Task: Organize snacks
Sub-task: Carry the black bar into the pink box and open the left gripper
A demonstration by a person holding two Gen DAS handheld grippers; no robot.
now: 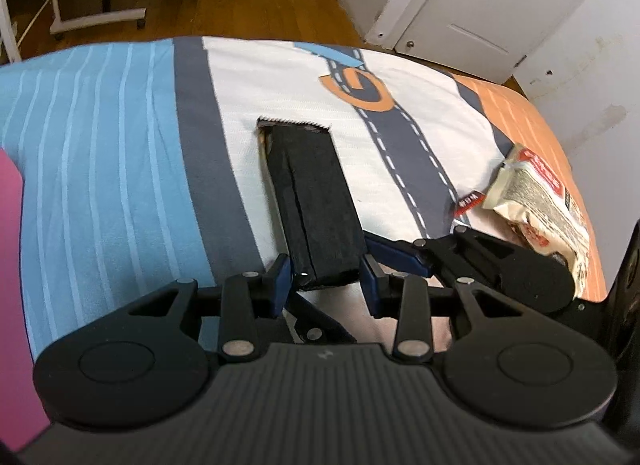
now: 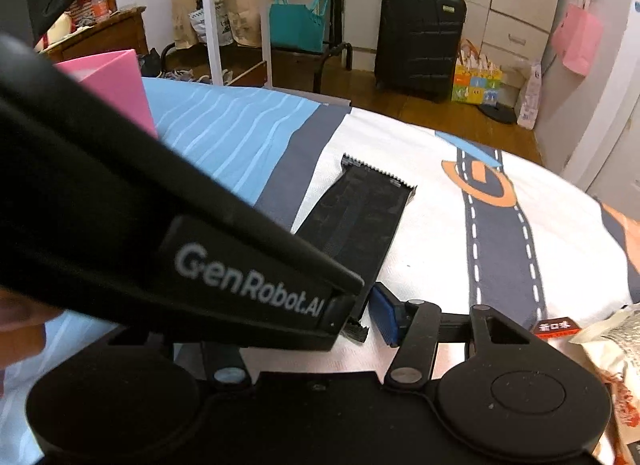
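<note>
Left claw (image 1: 325,279): squeezed on the near end of the black pack (image 1: 310,201).
Right claw (image 1: 394,257): half open, holds nothing, just right of the pack's near end.
Black pack: on the bed (image 1: 120,145), on the white part beside the grey stripe.
White pack (image 1: 538,201): well right of the black pack.

Left wrist view: close above the bed (image 1: 280,77), angled downward across it toward white doors; right wrist view: equally close, facing a suitcase (image 2: 420,41); both share the black packet (image 1: 314,201).
</note>
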